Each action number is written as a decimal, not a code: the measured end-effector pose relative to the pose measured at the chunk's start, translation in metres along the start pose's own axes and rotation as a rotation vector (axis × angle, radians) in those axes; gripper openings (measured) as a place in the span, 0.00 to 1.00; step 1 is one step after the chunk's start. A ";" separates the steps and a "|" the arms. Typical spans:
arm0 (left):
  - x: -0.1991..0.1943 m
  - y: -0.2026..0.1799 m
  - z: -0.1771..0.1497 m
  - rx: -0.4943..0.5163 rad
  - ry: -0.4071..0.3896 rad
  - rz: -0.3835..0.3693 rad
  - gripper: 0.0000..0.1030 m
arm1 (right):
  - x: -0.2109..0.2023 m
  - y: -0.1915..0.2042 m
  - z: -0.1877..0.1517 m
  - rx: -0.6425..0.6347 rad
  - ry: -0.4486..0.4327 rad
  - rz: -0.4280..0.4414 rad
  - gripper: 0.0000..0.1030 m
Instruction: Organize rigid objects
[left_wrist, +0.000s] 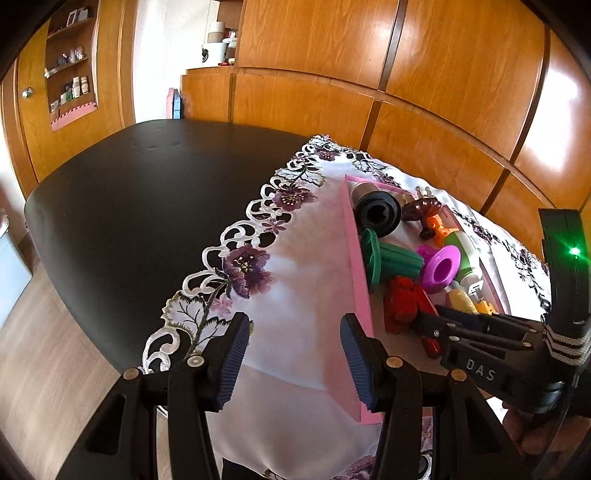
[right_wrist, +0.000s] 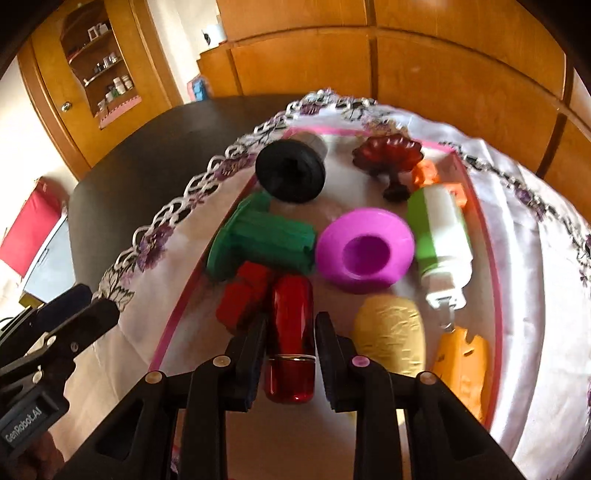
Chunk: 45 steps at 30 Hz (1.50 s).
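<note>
Inside pink tray (right_wrist: 495, 295): red cylinder (right_wrist: 291, 314), clawed.

A black table (left_wrist: 140, 206) bears an embroidered cloth (left_wrist: 295, 266).

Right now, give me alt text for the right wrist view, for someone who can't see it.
The right tongs grip a red translucent cylinder over a pink tray on a floral tablecloth. The tray also holds a magenta funnel-shaped piece, a green flanged piece and a black disc.

red block (right_wrist: 245, 295) partly hidden behind red cylinder (right_wrist: 290, 332); shelf items (left_wrist: 75, 88) indistinct.
</note>
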<state>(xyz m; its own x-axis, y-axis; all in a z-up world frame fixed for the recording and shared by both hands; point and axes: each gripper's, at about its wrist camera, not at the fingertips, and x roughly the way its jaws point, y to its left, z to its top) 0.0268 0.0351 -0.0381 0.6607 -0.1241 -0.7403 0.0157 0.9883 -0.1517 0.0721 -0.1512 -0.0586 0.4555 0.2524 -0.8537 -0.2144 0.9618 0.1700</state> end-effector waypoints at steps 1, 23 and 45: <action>0.000 0.000 0.000 0.000 0.000 0.001 0.51 | -0.001 -0.002 -0.001 0.012 0.000 0.009 0.26; -0.009 -0.015 -0.003 0.044 -0.022 -0.016 0.51 | -0.046 -0.012 -0.023 -0.047 -0.113 -0.095 0.34; -0.013 -0.019 -0.002 0.059 -0.034 -0.015 0.56 | -0.030 -0.023 -0.026 -0.023 -0.096 -0.149 0.36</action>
<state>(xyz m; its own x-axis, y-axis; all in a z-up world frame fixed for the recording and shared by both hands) 0.0160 0.0182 -0.0267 0.6853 -0.1373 -0.7152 0.0698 0.9899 -0.1232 0.0406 -0.1839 -0.0497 0.5635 0.1170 -0.8178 -0.1572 0.9870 0.0329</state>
